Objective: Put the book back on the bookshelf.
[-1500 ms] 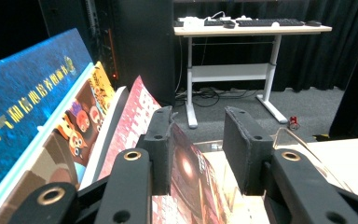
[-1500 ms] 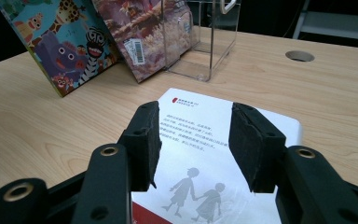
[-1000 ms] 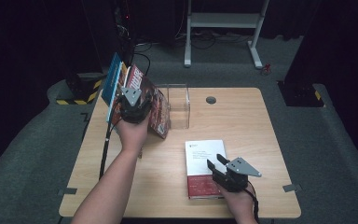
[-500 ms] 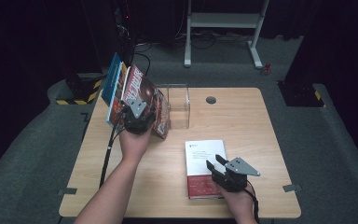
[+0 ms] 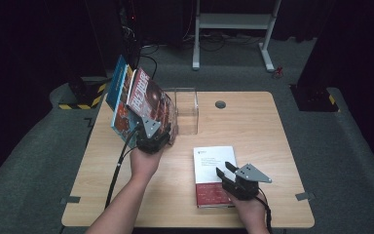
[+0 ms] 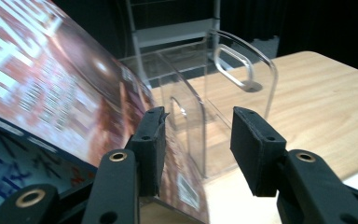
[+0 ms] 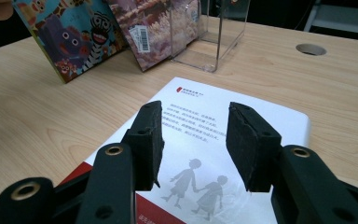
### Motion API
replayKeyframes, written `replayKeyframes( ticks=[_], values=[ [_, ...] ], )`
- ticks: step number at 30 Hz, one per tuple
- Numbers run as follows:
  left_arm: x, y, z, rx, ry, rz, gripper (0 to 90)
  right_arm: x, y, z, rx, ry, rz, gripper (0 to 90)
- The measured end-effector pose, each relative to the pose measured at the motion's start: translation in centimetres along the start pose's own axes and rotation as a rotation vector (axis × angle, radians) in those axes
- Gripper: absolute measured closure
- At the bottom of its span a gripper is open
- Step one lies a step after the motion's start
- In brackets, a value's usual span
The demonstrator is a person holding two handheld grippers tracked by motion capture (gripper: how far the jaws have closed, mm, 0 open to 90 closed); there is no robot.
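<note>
A red-covered book and a blue picture book lean to the left beside a clear acrylic holder at the table's far left. My left gripper sits at the red book's lower edge. In the left gripper view it is open: the left jaw rests against the red cover, the clear holder stands beyond the gap, and the blue book is at lower left. A white and red book lies flat near the front. My right gripper hovers open over it.
The wooden table has a round cable hole at the back. A white desk frame stands on the floor behind. The left gripper's cable trails along the table's left side.
My left gripper has drawn back toward the person and a little right. The red book has tipped further over, showing more of its cover. The right gripper has stayed put.
</note>
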State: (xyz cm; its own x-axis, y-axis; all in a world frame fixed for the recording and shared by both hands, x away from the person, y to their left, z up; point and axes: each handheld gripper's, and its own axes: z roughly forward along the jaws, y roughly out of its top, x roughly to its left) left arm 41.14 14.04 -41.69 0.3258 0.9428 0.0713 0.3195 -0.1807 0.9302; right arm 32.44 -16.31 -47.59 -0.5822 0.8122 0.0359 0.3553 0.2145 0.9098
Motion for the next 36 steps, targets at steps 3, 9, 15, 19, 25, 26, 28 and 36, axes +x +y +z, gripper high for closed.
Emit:
replayKeyframes(
  ticks=[3,9,15,19,25,26,28,36],
  values=[
    [-0.3,-0.7,-0.1,0.014,-0.027,0.002,55.2,-0.1,-0.1,0.0,0.003,-0.011,-0.002,55.4],
    [-1.0,-2.2,-0.3,0.03,-0.057,0.013,54.9,-0.3,-0.2,0.2,0.022,-0.025,-0.008,52.0],
    [-1.8,-3.6,-0.5,0.058,-0.093,0.044,56.1,-0.4,-0.3,0.1,0.027,-0.045,-0.01,47.9],
    [-2.1,-4.5,-0.6,0.077,-0.113,0.041,57.5,-0.5,-0.4,0.1,0.023,-0.061,-0.023,45.4],
    [-2.4,-6.2,-0.8,0.134,-0.125,0.036,58.8,-0.7,-0.4,0.0,0.027,-0.07,-0.016,44.3],
    [-2.5,-6.5,-0.8,0.143,-0.128,0.042,59.6,-0.8,-0.5,0.0,0.031,-0.072,-0.013,44.3],
    [-2.5,-7.1,-0.9,0.16,-0.146,0.04,59.2,-0.8,-0.5,0.1,0.036,-0.069,-0.015,44.3],
    [-2.6,-8.8,-1.8,0.196,-0.164,0.072,56.6,-1.2,-0.6,0.1,0.053,-0.063,-0.014,46.5]
  ],
)
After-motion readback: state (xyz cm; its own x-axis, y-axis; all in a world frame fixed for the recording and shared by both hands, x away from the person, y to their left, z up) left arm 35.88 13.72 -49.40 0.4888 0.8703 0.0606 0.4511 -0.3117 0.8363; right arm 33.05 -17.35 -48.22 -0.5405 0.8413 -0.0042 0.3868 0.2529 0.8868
